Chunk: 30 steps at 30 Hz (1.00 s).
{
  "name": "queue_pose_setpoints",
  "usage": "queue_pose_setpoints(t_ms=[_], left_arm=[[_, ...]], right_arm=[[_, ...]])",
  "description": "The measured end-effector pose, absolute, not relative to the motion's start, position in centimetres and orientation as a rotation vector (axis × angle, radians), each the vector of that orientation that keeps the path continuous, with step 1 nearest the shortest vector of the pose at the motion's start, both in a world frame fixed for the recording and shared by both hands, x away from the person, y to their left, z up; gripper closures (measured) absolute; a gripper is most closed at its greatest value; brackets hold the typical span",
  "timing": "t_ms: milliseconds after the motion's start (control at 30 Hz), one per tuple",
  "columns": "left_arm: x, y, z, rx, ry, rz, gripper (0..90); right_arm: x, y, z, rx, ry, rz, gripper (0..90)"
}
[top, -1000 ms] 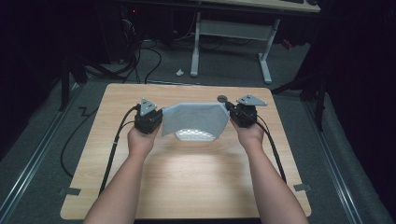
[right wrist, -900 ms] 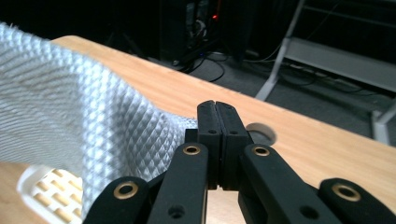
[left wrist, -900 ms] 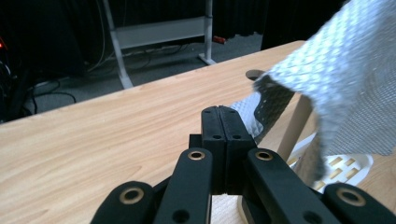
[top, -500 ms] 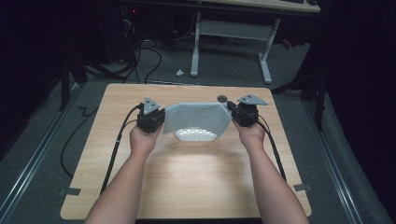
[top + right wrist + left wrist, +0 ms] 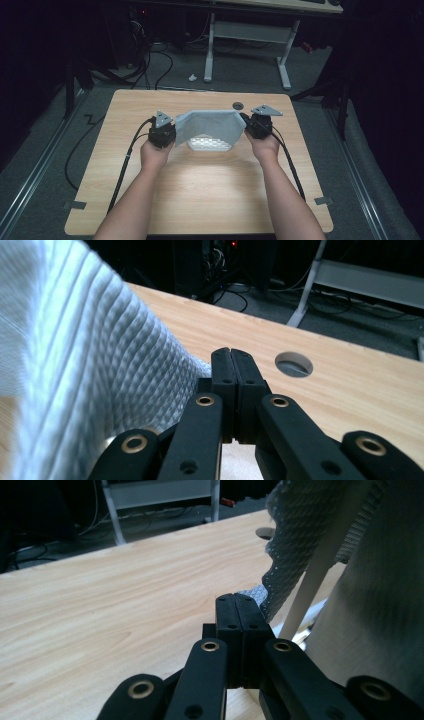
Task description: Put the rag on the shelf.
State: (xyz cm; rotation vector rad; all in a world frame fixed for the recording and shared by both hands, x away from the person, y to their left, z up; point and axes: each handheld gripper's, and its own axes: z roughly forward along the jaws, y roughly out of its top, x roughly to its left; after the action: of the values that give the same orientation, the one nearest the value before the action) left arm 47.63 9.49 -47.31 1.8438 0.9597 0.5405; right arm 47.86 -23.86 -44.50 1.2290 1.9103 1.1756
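A pale grey waffle-weave cloth (image 5: 210,126) hangs stretched between my two grippers above the far half of the wooden table (image 5: 200,195). Its lower fold (image 5: 210,145) sags down to the tabletop. My left gripper (image 5: 175,131) is shut on the cloth's left corner, and my right gripper (image 5: 246,122) is shut on its right corner. In the left gripper view the jaws (image 5: 235,597) are pressed together, with the cloth (image 5: 300,540) rising at their right. In the right gripper view the shut jaws (image 5: 231,352) have the cloth (image 5: 100,365) draped at their left.
A round cable hole (image 5: 238,105) (image 5: 294,364) sits in the table just behind the cloth. Black cables trail from both grippers over the table's sides. Beyond the table stand a white desk frame (image 5: 282,55), floor cables and a small white scrap (image 5: 192,77).
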Motion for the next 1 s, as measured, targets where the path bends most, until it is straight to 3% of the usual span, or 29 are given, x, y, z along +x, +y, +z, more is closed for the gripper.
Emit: queue_pose_setpoints(t_ms=[667,1000], left_arm=[[47.1,10.1,-48.1,1.828,0.994,0.516,88.9],[47.4,11.3,-47.8,1.761,1.059,0.505,73.0]], right_arm=[[47.9,-23.6,-46.1,1.244,1.944,1.144,87.5],[47.9,-24.4,-45.2,1.235,1.9,1.15,77.9]])
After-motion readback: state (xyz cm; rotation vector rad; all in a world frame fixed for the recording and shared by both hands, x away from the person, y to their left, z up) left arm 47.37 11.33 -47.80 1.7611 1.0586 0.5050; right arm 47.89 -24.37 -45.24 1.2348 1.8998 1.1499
